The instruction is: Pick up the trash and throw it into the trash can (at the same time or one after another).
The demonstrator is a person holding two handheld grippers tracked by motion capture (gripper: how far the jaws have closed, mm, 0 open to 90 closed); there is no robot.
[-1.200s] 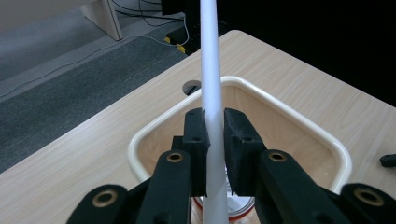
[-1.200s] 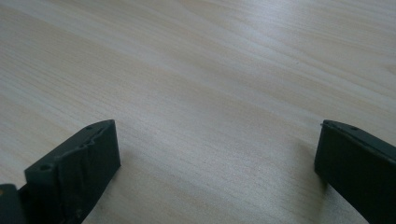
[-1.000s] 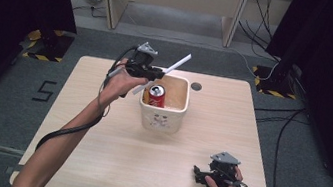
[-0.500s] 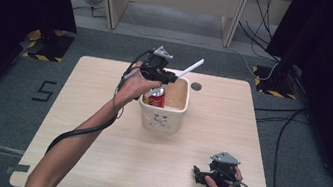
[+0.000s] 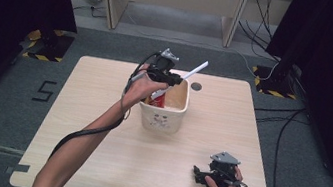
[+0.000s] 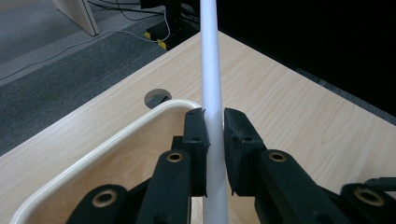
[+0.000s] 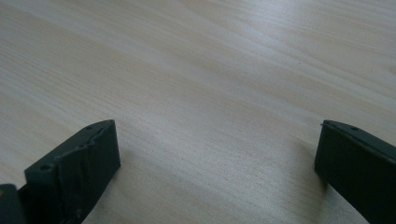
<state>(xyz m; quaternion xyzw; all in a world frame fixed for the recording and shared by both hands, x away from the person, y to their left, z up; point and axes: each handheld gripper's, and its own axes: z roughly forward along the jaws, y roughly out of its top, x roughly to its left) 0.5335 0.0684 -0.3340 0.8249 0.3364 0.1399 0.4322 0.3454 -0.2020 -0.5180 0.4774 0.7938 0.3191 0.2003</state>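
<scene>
The high view looks forward and down from above the person's side, far enough back to take in the whole counter (image 5: pixel 100 113), the grey floor round it and desk legs beyond. The left gripper view rides on the left gripper (image 6: pixel 214 135), raised over the bin (image 6: pixel 93 154), and looks close along its jaws and a white tube (image 6: pixel 210 70) toward the counter's far corner, sharing the bin rim and the cable hole (image 6: pixel 156 97) with the high view. The right gripper view sits low on the right gripper (image 7: pixel 217 149), very near the bare wood, sharing only that surface.
</scene>
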